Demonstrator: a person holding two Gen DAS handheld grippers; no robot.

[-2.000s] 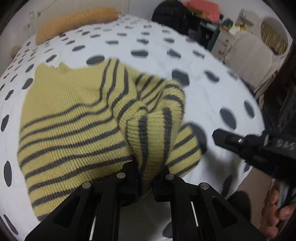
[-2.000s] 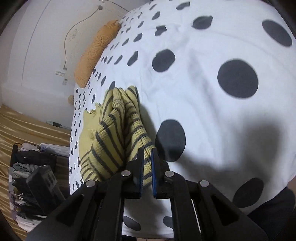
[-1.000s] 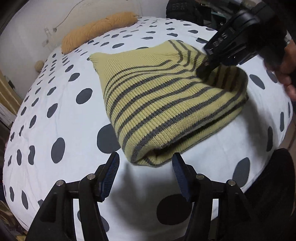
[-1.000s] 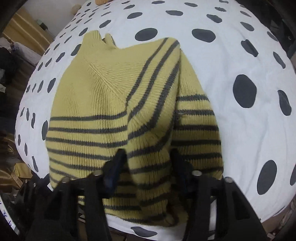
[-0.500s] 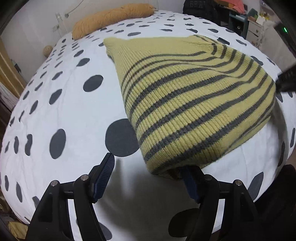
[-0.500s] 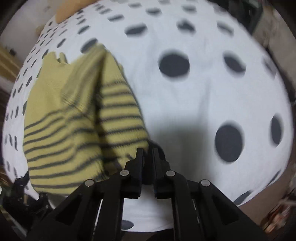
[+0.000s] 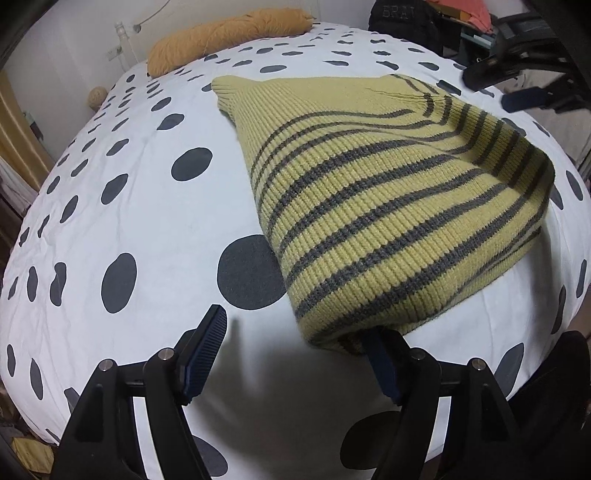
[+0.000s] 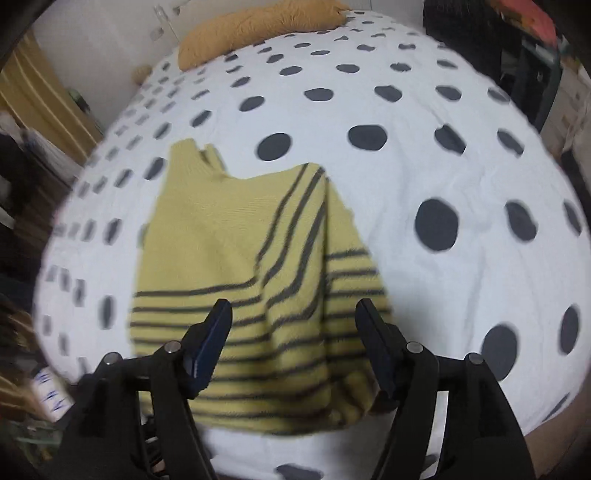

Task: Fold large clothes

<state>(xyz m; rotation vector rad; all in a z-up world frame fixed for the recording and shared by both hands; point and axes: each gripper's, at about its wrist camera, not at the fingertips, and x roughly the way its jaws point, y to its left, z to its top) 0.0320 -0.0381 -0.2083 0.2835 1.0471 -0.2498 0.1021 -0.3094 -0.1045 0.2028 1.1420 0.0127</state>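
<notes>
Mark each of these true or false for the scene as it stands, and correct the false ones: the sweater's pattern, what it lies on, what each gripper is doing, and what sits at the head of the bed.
1. The sweater is yellow-green with dark stripes. True.
2. It lies on a plain grey blanket. False: it lies on a white bedspread with dark spots.
3. The right gripper is clamped on the sweater's hem. False: its fingers stand apart above the sweater, having just opened, with nothing pinched.
4. The left gripper is open at the sweater's near corner. True.
5. An orange pillow lies at the far end of the bed. True.
</notes>
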